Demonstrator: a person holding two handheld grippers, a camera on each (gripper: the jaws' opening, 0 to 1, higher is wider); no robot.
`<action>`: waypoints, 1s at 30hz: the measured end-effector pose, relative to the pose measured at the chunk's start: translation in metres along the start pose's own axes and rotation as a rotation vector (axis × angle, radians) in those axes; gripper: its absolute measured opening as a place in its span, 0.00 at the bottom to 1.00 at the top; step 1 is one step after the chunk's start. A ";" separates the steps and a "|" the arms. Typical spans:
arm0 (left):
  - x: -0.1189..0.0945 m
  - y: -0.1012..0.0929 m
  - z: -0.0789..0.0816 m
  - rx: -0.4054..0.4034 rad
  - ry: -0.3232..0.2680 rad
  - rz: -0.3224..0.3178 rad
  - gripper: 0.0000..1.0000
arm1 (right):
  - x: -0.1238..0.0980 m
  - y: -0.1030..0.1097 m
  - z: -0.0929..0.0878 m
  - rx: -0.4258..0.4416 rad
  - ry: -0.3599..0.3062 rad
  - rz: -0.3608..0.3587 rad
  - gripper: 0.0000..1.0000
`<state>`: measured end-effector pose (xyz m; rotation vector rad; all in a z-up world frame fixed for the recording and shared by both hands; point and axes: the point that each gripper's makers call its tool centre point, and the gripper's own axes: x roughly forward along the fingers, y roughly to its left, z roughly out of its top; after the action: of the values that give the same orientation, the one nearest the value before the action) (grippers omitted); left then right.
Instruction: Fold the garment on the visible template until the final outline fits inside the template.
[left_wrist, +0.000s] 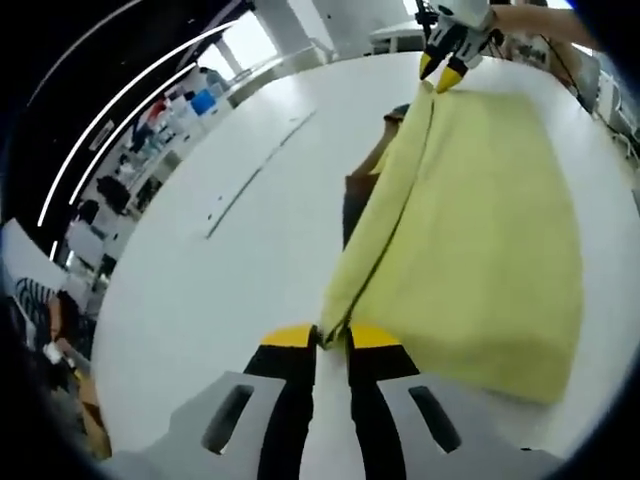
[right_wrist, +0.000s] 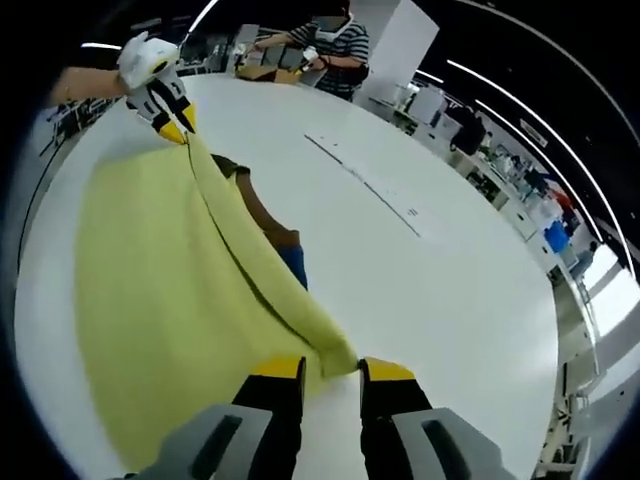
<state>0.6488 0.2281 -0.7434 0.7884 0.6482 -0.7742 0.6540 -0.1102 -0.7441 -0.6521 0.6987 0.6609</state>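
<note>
Both grippers, left gripper (left_wrist: 333, 338) and right gripper (right_wrist: 331, 368), are pinching the yellow garment (left_wrist: 480, 250) edge at frame bottom, mid-fold; next they need carrying it across.

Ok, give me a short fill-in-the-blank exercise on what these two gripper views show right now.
1. The garment being folded is ____ in colour.
2. The left gripper and the right gripper each pinch one end of the same folded ____ of the cloth.
3. The cloth lies on a ____ table.
4. In the right gripper view, a person at the far side of the table wears a ____ shirt.

Missing words: yellow; edge; white; striped
</note>
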 end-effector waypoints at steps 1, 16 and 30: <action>0.000 0.001 0.001 -0.005 -0.003 0.004 0.04 | 0.001 -0.001 -0.001 -0.008 0.006 -0.007 0.13; -0.002 0.003 0.002 -0.061 -0.024 0.020 0.00 | 0.002 0.002 -0.005 -0.008 0.011 -0.008 0.00; 0.001 0.022 0.008 -0.417 -0.111 0.053 0.00 | -0.011 -0.017 0.016 0.494 -0.151 0.012 0.00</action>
<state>0.6681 0.2317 -0.7317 0.3777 0.6579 -0.6016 0.6658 -0.1128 -0.7211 -0.1410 0.6913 0.5144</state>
